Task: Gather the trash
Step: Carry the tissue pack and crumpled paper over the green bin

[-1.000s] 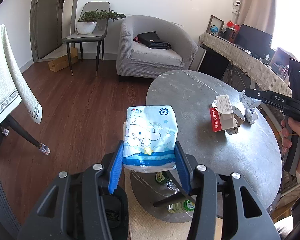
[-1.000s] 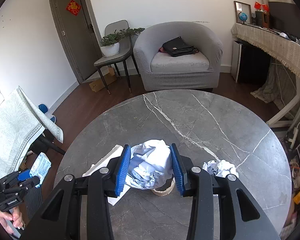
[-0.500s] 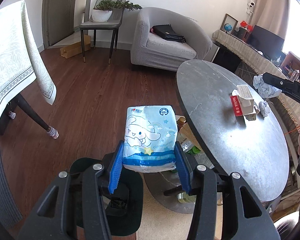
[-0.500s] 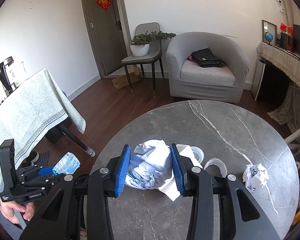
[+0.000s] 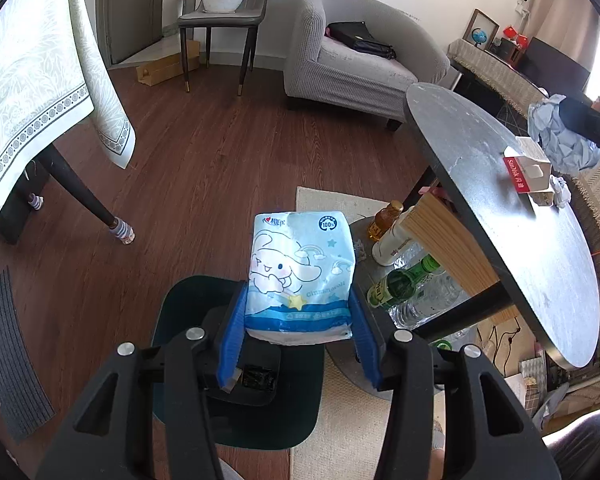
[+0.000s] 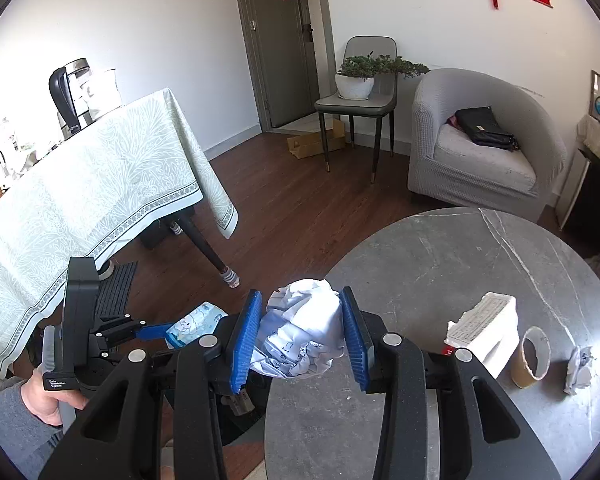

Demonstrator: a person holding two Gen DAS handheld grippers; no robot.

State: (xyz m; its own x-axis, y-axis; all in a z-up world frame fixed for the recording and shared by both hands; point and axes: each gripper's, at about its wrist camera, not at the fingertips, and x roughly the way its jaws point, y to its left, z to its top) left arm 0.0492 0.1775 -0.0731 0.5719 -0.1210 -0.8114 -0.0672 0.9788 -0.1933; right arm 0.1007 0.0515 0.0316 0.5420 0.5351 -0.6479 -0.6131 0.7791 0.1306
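Beside the round table (image 6: 480,264), over the dark bin (image 5: 236,360), we are holding trash to drop — our left gripper (image 5: 298,316) squeezing the tissue pack (image 5: 300,272), our right gripper (image 6: 300,332) pinching crumpled paper (image 6: 304,328).

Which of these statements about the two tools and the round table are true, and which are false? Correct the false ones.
1. The left tool grips a blue cartoon tissue pack. True.
2. The right tool is empty. False: it grips crumpled paper.
3. A dark bin lies below the left tool. True.
4. The round table is bare. False: a box, a cardboard tube and a paper scrap lie on it.
5. A black bag lies on the armchair. True.
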